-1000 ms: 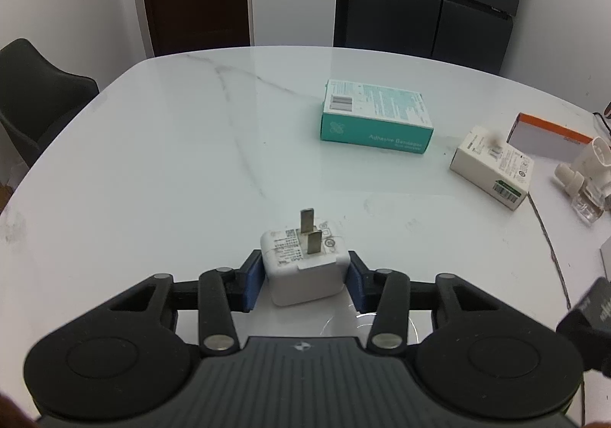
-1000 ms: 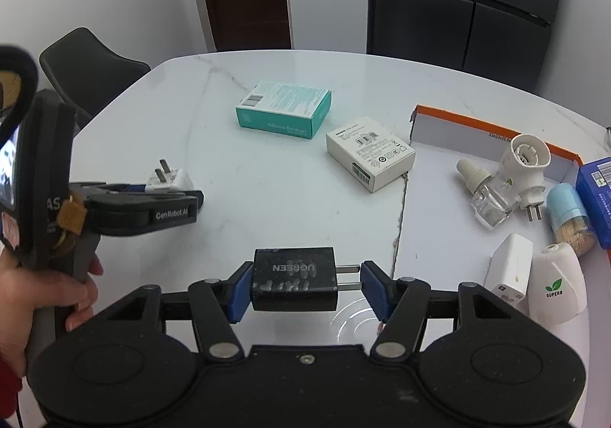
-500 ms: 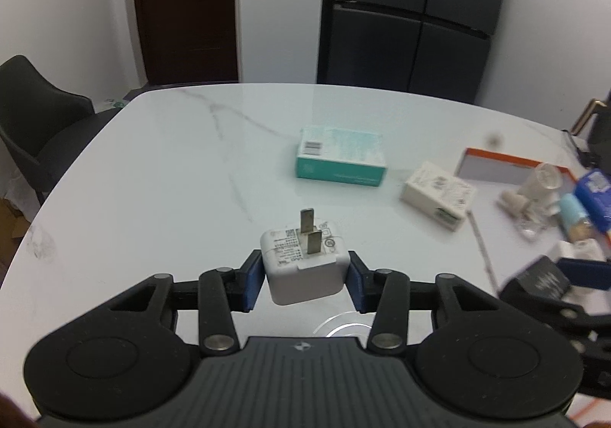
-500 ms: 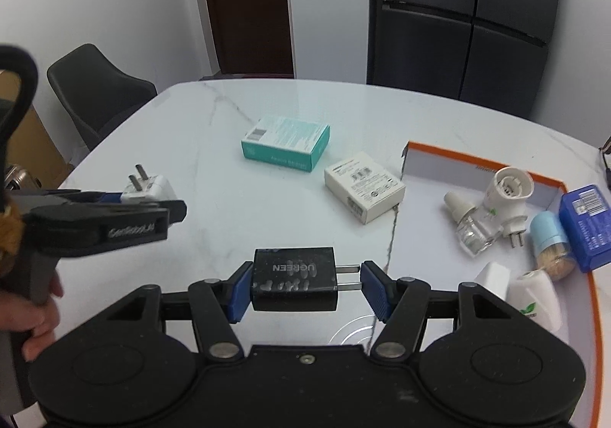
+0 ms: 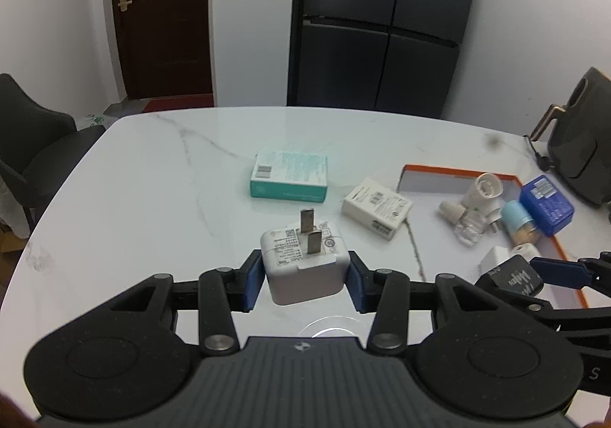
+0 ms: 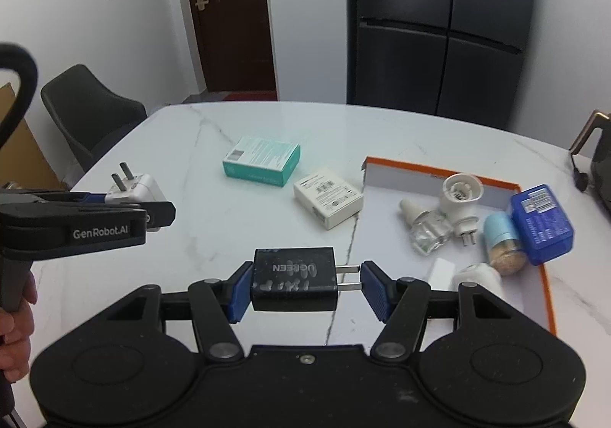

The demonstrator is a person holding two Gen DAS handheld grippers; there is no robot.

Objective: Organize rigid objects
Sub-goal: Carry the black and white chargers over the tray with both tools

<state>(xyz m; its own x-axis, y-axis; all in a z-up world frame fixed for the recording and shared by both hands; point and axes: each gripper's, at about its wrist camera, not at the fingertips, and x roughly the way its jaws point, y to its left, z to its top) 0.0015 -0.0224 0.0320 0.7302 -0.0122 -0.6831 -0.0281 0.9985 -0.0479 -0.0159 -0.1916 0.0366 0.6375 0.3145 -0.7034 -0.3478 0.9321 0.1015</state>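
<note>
**Desk stock: two chargers held, tray part-filled**

- L claw (image 5: 305,277): clamped on white charger (image 5: 303,262), prongs up, held above desk (image 5: 152,176). Label print too small to read.
- R claw (image 6: 305,285): clamped on black charger (image 6: 294,279), prongs sideways toward the right pad; reads "UGREEN".
- L claw body seen from R cam reads "GenRobot.AI".
- Desk, loose: teal box (image 6: 261,160), white box (image 6: 328,197) just beside tray (image 6: 427,170).
- Tray (orange rim): clear bottle (image 6: 427,227), white plug unit (image 6: 460,199), blue box (image 6: 540,223), blue-capped jar (image 6: 502,241), two white items at near edge, blurred.
- Bg: chair (image 6: 91,115), door, dark fridge, kettle at desk's right edge.
</note>
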